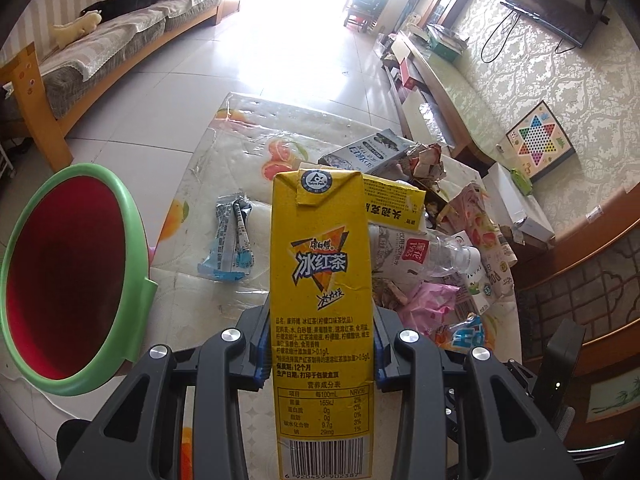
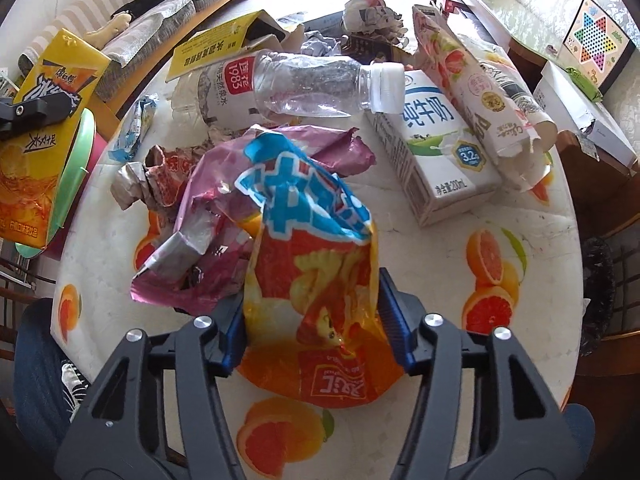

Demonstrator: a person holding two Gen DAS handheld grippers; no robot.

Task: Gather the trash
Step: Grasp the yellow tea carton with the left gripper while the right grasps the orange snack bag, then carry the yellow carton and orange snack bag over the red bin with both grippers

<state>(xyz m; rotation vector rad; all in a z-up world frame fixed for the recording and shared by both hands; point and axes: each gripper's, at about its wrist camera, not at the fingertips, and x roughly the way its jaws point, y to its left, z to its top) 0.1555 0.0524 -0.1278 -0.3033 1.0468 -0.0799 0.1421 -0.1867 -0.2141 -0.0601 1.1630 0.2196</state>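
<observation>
Left gripper is clamped on the lower part of a yellow tea carton, holding it upright above the table, just right of the green-rimmed bin; I judge the carton is raised so it can clear that rim and drop in. Right gripper has an orange snack bag between its jaws, both pads against the crumpled foil, so it looks gripped, low over the table. Right of the bin, more trash lies waiting: a clear bottle, a milk carton and a pink wrapper beside the bag.
</observation>
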